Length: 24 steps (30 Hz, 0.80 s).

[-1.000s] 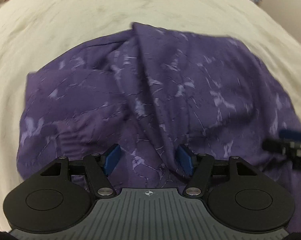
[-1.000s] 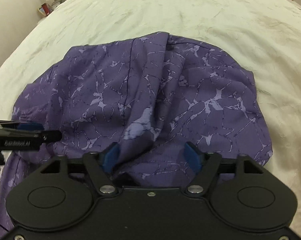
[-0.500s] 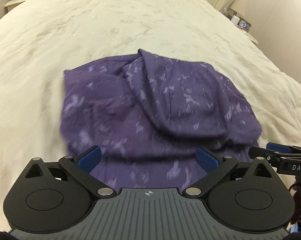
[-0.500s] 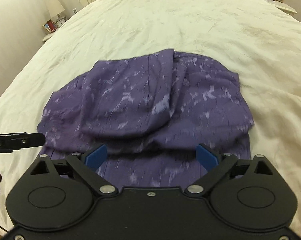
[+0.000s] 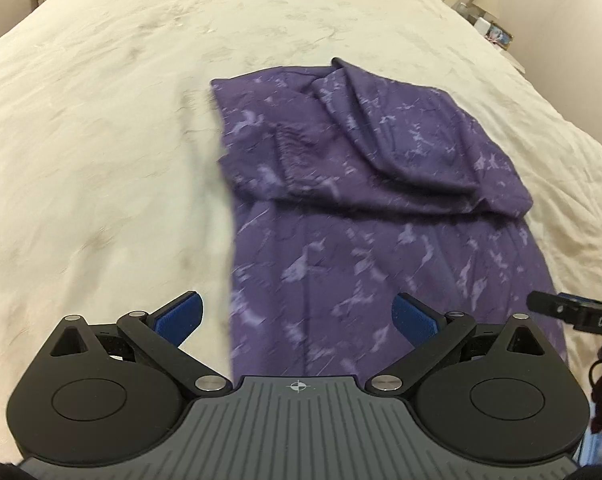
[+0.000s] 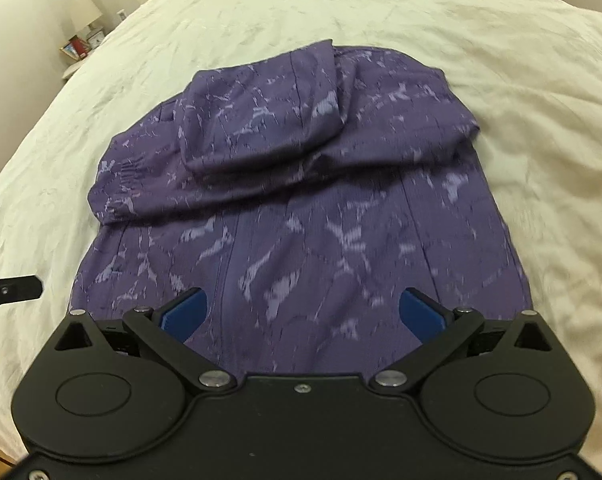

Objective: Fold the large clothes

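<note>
The purple garment [image 6: 301, 208] lay on the cream bed [image 5: 101, 140], its far part doubled back over the near panel in a loose, rumpled fold. The left claw [image 5: 297, 318] and the right claw [image 6: 303, 314] both hung released, grasping nothing, above the garment's near edge. Judged from this layout, the next fold would go best if each claw took one near corner, kept the hem taut, and carried it evenly across.

Matt purple cloth garment [image 6: 301, 208], creased cream bedspread [image 6: 501, 60]
</note>
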Each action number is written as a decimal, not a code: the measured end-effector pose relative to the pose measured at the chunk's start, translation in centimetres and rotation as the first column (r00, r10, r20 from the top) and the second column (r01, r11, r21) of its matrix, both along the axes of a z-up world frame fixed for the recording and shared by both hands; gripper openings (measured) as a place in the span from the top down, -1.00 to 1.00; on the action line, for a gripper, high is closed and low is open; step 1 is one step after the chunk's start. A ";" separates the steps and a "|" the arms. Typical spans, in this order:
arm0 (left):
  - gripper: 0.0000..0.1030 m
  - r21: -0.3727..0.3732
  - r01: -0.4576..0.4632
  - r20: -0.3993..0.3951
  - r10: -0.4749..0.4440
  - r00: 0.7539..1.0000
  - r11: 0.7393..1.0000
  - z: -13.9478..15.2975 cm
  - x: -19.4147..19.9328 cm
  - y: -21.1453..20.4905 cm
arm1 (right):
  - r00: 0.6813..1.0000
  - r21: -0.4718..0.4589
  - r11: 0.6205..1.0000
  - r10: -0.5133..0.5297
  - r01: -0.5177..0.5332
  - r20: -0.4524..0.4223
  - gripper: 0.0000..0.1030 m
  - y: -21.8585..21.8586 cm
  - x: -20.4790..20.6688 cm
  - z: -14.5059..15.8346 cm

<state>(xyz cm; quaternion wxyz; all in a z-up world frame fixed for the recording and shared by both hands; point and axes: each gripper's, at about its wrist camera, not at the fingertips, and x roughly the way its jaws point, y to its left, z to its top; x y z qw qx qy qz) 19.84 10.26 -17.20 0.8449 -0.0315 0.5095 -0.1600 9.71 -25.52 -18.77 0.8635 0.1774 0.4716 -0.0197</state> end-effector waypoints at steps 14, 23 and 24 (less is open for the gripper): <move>-0.99 -0.020 -0.076 0.009 0.076 0.997 0.997 -0.1 -6.7 2.3 | 0.996 -0.042 0.996 0.085 -0.083 0.034 -0.99 1.9 -4.4 1.0; -0.99 0.005 -0.151 0.071 0.150 0.986 0.989 0.5 -12.7 1.0 | 0.991 -0.020 0.995 0.097 -0.096 0.092 -0.99 -0.5 -11.3 1.8; -0.99 0.003 -0.164 0.076 0.163 0.984 0.986 0.4 -13.4 1.1 | 0.991 -0.020 0.995 0.100 -0.099 0.091 -0.99 -0.7 -12.1 1.6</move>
